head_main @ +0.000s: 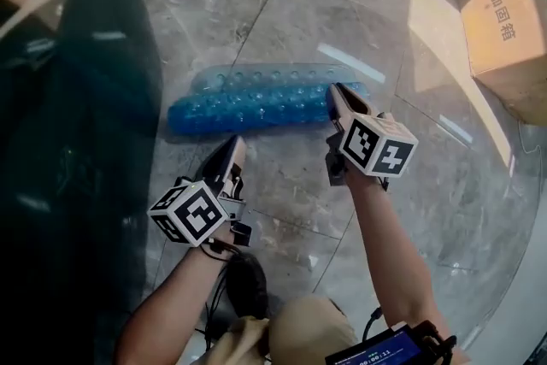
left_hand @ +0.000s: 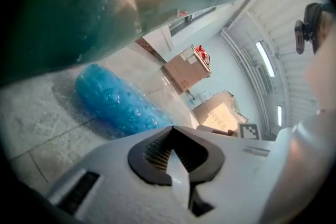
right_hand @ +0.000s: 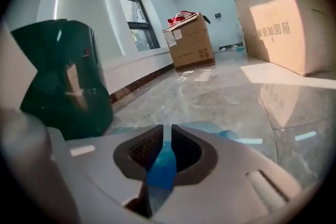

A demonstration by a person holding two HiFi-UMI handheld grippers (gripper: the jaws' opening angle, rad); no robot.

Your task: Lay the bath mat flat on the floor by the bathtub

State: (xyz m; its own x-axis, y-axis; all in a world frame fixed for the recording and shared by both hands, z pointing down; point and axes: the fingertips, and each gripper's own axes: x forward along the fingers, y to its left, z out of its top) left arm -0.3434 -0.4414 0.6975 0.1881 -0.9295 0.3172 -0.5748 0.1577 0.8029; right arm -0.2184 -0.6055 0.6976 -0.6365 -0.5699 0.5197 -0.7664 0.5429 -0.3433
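Observation:
The blue bubbled bath mat [head_main: 256, 103] lies folded into a long strip on the grey marble floor, just right of the dark green bathtub [head_main: 77, 141]. My right gripper [head_main: 335, 91] is at the strip's right end and is shut on a fold of the mat [right_hand: 161, 165], which shows blue between its pads. My left gripper [head_main: 232, 143] hangs just in front of the strip's middle with its jaws shut and nothing between them. In the left gripper view the mat [left_hand: 115, 99] lies apart from that gripper [left_hand: 171, 129], beyond its tips.
A big cardboard box [head_main: 500, 13] stands at the back right, with more boxes [right_hand: 191, 42] along the far wall. The tub wall [right_hand: 63, 81] runs down the whole left side. Bare marble floor [head_main: 282, 4] stretches beyond the mat.

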